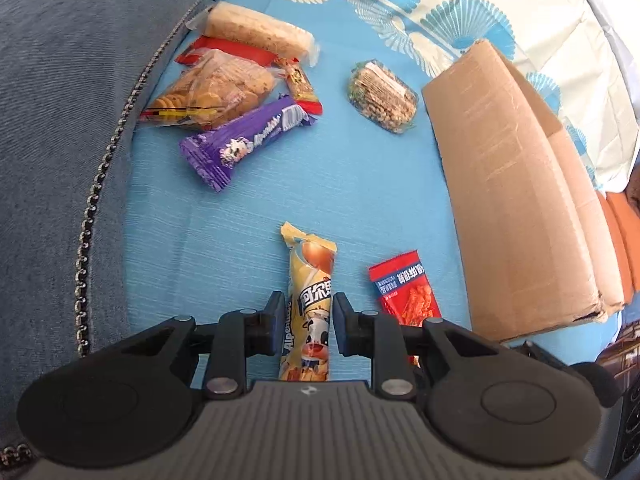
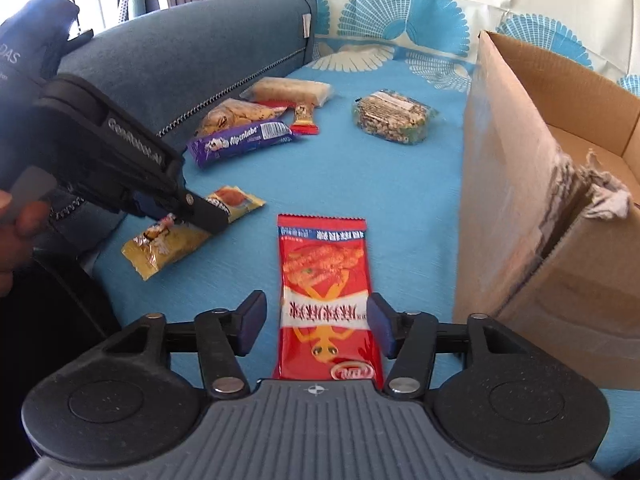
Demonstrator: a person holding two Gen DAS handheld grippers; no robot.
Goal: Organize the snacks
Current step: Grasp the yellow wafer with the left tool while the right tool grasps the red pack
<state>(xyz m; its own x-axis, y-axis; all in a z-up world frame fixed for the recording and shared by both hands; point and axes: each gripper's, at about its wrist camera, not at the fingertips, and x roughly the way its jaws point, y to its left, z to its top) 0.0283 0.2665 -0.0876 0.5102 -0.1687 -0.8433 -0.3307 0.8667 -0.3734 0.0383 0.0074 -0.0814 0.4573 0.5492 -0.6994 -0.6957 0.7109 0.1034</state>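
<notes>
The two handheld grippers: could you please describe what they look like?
Both the left gripper and right gripper share one design: black linkage arms with silver rivets, round black hubs, a ribbed grey body and blue-faced pads. The left one's side bears white lettering.

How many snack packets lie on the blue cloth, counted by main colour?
Red: 2, red packet, red wrapper
Yellow: 1, yellow packet
Purple: 1, purple packet
Orange-red: 1, small bar
Clear: 3, biscuits, rice bar, nut block
Total: 8
</notes>
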